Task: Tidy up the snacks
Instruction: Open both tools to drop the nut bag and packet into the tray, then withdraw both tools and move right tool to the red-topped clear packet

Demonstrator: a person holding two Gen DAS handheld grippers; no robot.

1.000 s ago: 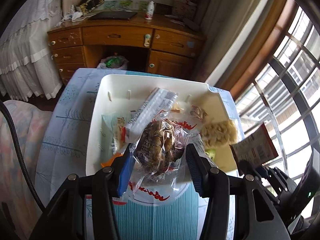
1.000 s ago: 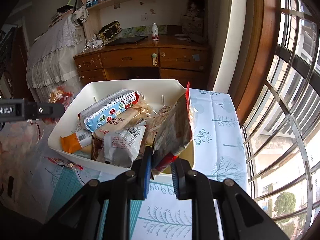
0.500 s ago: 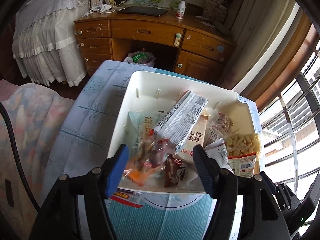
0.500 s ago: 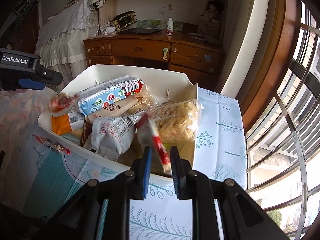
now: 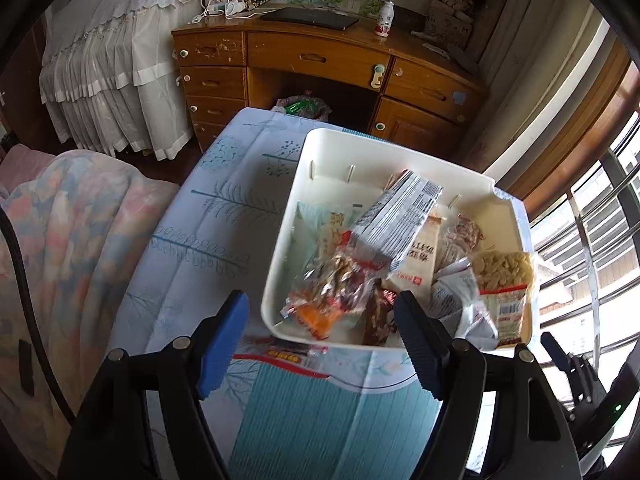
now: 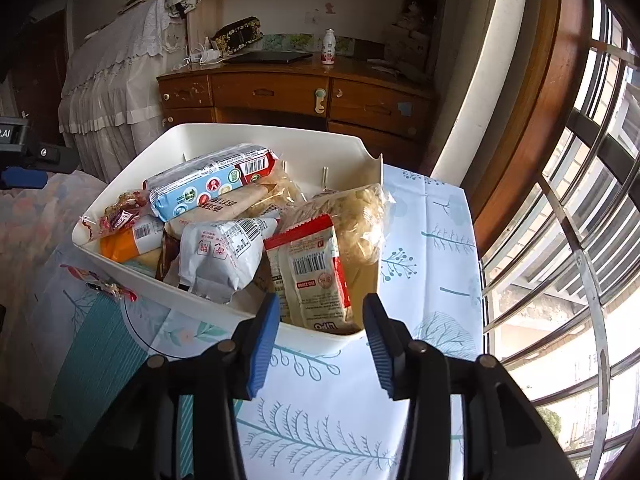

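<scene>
A white bin stands on the table and holds several snack packs. A clear bag of brown snacks lies at its near left corner. A red-edged bag of pale puffs leans in the bin's near right corner. My left gripper is open and empty, just in front of the bin's near wall. My right gripper is open and empty, at the bin's near right corner below the puff bag.
A red snack wrapper lies on the tablecloth under the bin's near edge. A wooden desk stands behind the table. A bed with a floral blanket is at the left. Barred windows are at the right.
My left gripper let go of the brown snack bag into the bin, opened wide and pulled back. My right gripper opened and released the puff bag into the bin.
</scene>
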